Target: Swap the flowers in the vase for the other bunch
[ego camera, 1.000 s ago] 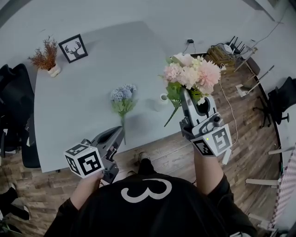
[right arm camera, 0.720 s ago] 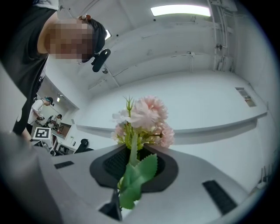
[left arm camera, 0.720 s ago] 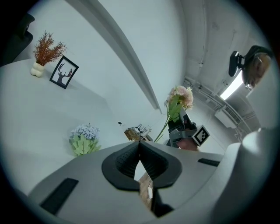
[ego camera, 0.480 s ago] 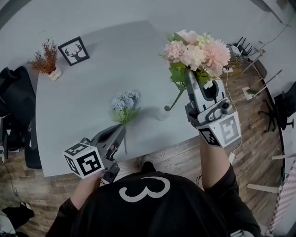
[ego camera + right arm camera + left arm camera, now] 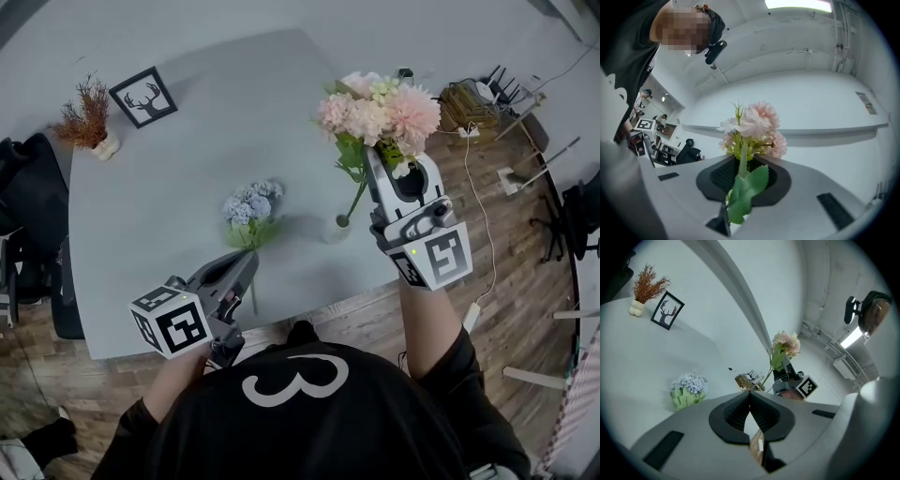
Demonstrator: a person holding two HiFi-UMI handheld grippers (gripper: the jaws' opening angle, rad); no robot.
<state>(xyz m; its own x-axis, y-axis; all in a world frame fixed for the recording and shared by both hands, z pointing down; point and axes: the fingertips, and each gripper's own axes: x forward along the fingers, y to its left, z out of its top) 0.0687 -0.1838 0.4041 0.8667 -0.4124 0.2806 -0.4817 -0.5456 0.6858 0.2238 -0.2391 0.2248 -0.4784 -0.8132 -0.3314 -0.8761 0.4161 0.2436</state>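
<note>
Grey counter [image 5: 169, 178] carries the blue bunch [image 5: 251, 201], lying flat just left of the small white vase [image 5: 336, 230]. The right hand-held gripper [image 5: 373, 161] is clamped on the stem of the pink bunch [image 5: 380, 108], held up by the vase. The left hand-held gripper [image 5: 247, 261] has its jaws together, empty.
</note>
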